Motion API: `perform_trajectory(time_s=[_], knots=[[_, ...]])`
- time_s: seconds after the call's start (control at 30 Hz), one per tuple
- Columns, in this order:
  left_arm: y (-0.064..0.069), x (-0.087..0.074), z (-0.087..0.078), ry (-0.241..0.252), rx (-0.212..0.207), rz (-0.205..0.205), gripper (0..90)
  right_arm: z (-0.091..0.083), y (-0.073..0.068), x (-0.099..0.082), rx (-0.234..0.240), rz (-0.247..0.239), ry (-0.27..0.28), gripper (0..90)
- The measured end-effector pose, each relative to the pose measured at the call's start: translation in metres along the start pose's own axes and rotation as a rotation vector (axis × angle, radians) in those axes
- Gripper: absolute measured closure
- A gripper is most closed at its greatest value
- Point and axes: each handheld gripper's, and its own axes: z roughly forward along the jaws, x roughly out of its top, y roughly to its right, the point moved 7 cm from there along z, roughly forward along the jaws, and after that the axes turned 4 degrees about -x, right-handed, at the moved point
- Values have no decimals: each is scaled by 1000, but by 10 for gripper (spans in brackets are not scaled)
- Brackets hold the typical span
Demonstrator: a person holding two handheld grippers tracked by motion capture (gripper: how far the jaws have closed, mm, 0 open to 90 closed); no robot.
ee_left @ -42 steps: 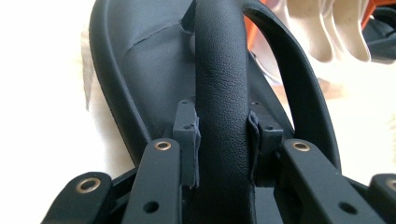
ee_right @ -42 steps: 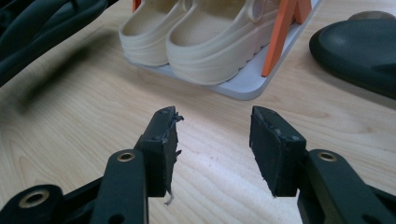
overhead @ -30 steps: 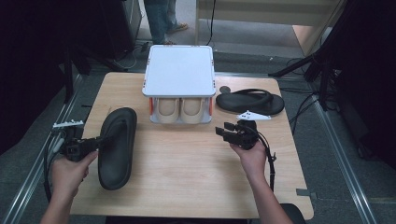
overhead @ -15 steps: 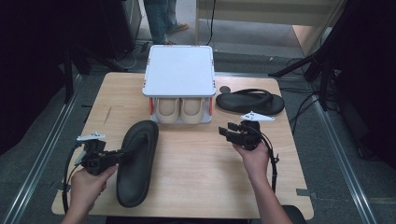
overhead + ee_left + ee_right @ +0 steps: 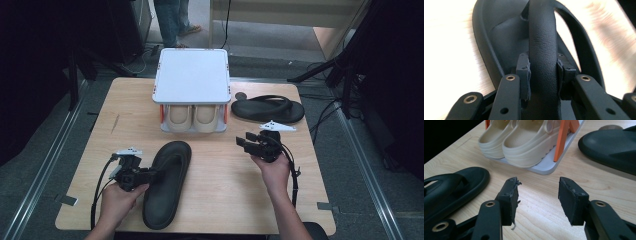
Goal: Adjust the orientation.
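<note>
Left tongs [image 5: 543, 72] clamp the sandal's strap [image 5: 541, 37]; right tongs [image 5: 537, 192] gape near the shoe rack [image 5: 192, 85].

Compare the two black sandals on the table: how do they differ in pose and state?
The near sandal lies lengthwise, toe toward the shoe rack; the far sandal lies crosswise beside the rack. The left gripper clamps the near sandal's strap; the far sandal lies free, and the right gripper holds nothing. Both are black thong sandals.
</note>
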Motion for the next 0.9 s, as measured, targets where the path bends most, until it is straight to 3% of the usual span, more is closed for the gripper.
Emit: perform_trajectory(time_s=[0.13,0.2,0.4,0.53,0.63,0.77,0.9], knots=[[3,-1,14,-20,-31,-15,691,-1,1,-2,-6,-5,-7,507],[3,-1,19,-23,-20,-3,688,-2,2,-2,-6,-2,-3,507],[3,2,22,-20,-34,-1,660,-4,4,-4,-14,-1,-4,507],[4,6,15,6,-51,7,569,-5,5,-4,-19,2,-1,508],[3,9,8,9,-35,27,550,-6,6,-4,-20,4,-2,508],[1,12,-1,6,-46,22,524,-5,7,-3,-23,-4,-5,508],[-7,13,-6,0,-52,49,505,-5,8,-2,-28,10,-3,510]])
